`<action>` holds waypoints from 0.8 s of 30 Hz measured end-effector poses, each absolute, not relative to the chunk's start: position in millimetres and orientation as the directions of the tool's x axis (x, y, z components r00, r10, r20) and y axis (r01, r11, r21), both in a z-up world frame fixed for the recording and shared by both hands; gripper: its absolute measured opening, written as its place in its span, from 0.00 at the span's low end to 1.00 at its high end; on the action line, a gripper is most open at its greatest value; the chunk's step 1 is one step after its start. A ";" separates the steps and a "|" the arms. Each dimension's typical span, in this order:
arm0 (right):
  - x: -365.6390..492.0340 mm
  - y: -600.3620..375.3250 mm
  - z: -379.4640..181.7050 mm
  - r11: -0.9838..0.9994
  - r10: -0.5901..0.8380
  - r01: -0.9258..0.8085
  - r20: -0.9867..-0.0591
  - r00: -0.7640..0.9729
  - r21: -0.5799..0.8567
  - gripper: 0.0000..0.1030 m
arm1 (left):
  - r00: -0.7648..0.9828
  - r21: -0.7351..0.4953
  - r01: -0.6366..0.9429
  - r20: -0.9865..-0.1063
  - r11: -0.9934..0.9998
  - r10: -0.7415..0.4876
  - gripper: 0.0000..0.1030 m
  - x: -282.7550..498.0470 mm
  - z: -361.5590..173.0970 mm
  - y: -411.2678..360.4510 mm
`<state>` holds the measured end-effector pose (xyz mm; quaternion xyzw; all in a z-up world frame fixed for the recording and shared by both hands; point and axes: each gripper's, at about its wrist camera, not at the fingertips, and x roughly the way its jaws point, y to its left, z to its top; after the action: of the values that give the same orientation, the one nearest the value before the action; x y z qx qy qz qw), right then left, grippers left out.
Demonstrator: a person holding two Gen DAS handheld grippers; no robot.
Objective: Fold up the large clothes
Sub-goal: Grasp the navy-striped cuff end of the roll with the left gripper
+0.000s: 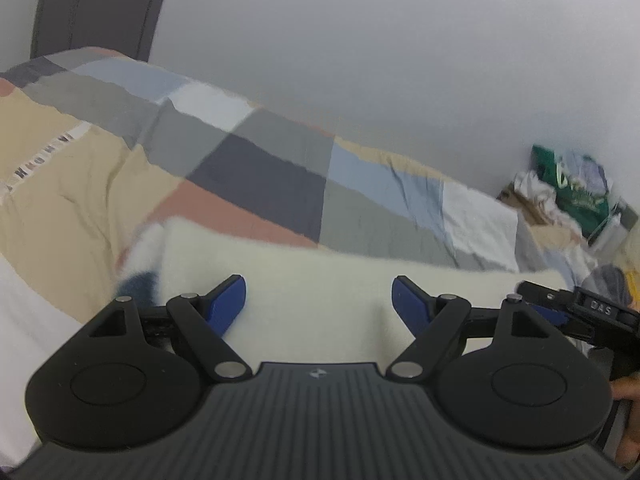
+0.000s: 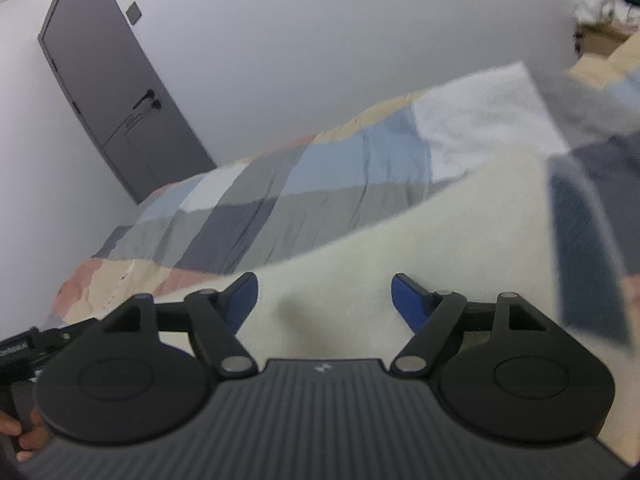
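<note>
A cream fleece garment (image 1: 312, 276) lies flat on a patchwork bed cover (image 1: 256, 168). My left gripper (image 1: 318, 300) is open low over it, and the cloth lies between and under the blue pads (image 1: 228, 304) without being pinched. In the right wrist view the same cream garment (image 2: 400, 236) spreads under my right gripper (image 2: 324, 296), also open, pads apart. A dark blue-grey part of cloth (image 2: 584, 260) lies blurred at the right. A navy patch (image 1: 138, 284) shows at the garment's left end. Each view catches the other tool's black frame (image 1: 592, 312) at its edge.
The bed runs along a white wall (image 1: 380, 60). A grey door (image 2: 116, 104) stands at the bed's far end. A pile of bags and paper (image 1: 568, 188) fills the corner. A beige cloth with a printed strip (image 1: 52, 184) covers the bed's left side. A hand (image 2: 24, 432) grips a handle.
</note>
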<state>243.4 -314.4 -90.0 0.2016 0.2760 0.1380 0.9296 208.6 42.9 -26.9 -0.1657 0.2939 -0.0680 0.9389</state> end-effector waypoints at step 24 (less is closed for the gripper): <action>250.2 -370.9 -123.0 0.927 0.282 -0.052 -0.598 0.750 0.372 0.96 | 0.771 -0.517 -0.184 -0.604 0.836 -0.204 0.82 211.5 -62.7 115.5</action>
<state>250.2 -370.9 -123.0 0.1683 0.3417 0.0909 0.9201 211.5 115.5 -62.6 -0.2864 0.3385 -0.0058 0.8963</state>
